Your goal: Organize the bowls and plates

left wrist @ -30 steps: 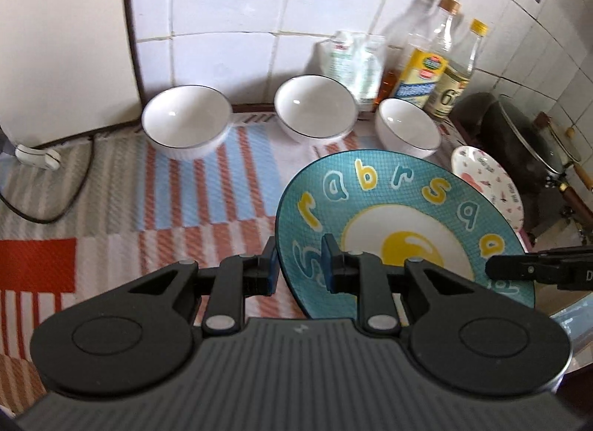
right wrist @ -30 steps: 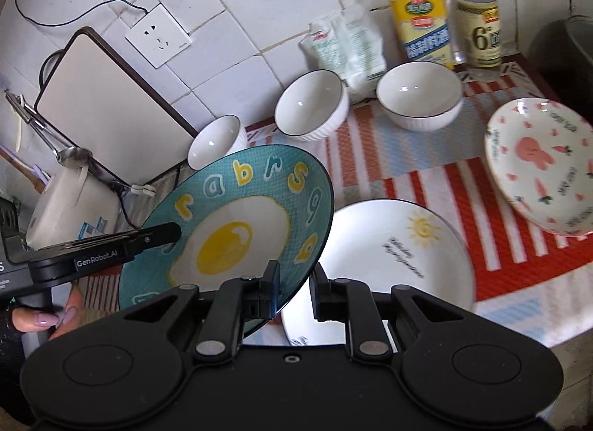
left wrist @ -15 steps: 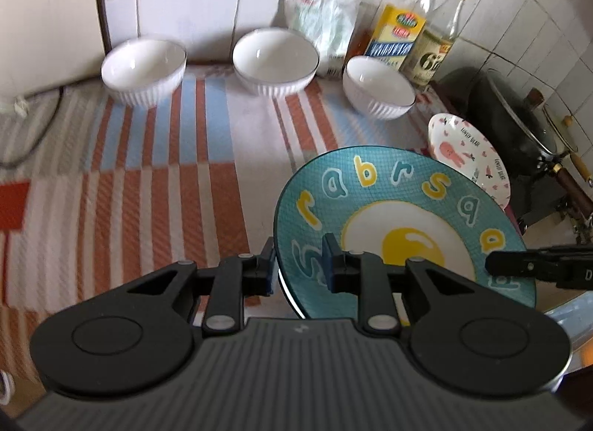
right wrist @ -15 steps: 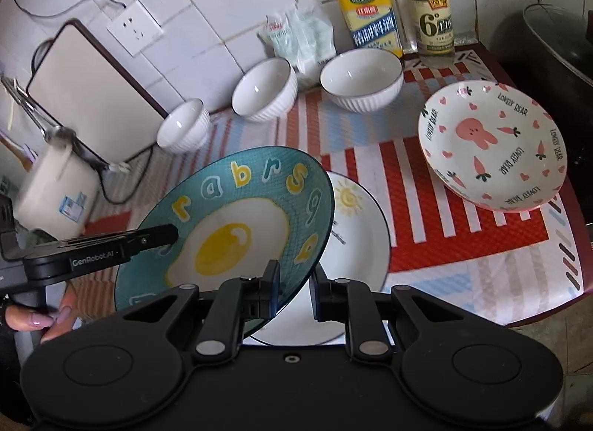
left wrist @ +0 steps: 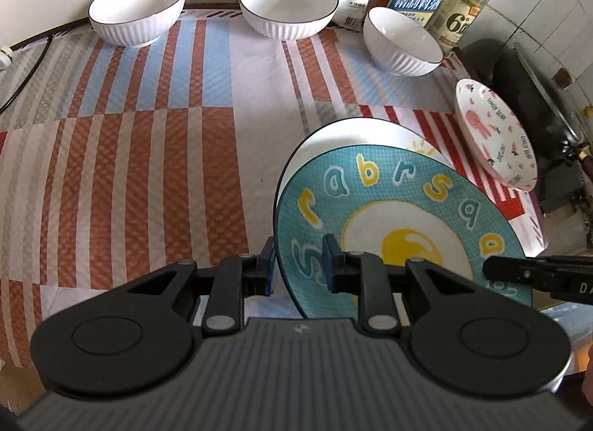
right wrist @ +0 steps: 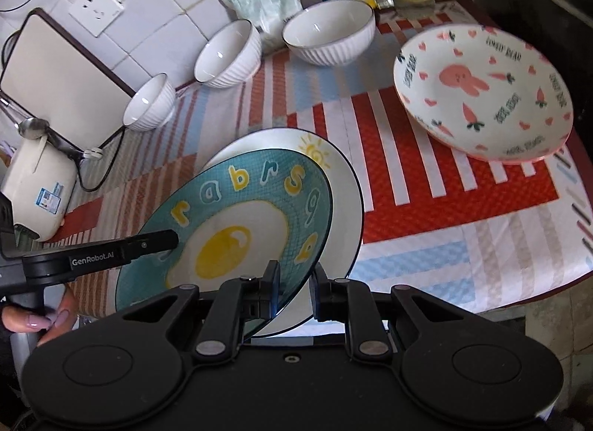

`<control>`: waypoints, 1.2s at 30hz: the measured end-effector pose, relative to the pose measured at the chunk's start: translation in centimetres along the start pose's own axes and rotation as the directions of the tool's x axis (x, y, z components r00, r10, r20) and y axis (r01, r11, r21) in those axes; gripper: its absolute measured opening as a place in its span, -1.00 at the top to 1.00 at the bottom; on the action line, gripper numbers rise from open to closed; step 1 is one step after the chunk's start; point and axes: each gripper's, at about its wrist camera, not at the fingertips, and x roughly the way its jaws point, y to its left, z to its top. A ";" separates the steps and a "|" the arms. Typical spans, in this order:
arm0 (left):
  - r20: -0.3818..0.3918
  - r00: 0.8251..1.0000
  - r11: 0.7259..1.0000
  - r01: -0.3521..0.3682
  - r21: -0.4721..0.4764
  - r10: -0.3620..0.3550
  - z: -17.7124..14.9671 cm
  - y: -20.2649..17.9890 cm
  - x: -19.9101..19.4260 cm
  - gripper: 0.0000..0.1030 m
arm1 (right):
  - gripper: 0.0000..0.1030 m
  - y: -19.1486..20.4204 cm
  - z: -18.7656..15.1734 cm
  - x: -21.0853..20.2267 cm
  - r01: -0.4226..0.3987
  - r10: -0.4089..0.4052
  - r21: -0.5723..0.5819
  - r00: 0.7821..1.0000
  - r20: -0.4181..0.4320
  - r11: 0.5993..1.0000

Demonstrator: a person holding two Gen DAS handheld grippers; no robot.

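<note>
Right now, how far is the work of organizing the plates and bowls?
Done: nothing is stacked yet. In hand: both grippers, left and right, clamp the teal egg-pattern plate above the white sun-motif plate. Left: the pink rabbit-print plate and three white ribbed bowls stand apart.

I see the teal egg plate (left wrist: 393,223) tilted over the white sun plate (left wrist: 355,134), which lies flat near the counter's front edge. The bunny plate (right wrist: 481,93) sits at the right edge. Three white ribbed bowls (left wrist: 137,10) line the back edge, upright and empty.
</note>
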 end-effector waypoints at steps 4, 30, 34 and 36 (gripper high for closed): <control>-0.019 1.000 0.999 -0.020 0.044 0.021 0.3 -0.4 0.4 0.58 | 0.58 -0.8 -0.3 0.9 -0.013 0.013 0.042 1.000 -0.011 0.999; -0.181 0.972 0.989 -0.143 0.048 0.150 2.1 -1.6 3.4 0.50 | 0.42 1.9 1.1 3.4 0.194 -0.196 -0.087 0.980 -0.016 0.977; -0.183 0.962 0.977 -0.186 0.104 0.203 2.0 -2.7 3.7 0.50 | 0.41 2.1 1.8 3.3 0.233 -0.234 -0.115 0.972 0.008 0.966; -0.185 0.959 0.975 -0.195 0.108 0.212 2.1 -2.8 3.6 0.50 | 0.38 2.3 1.9 3.3 0.241 -0.243 -0.137 0.970 0.003 0.961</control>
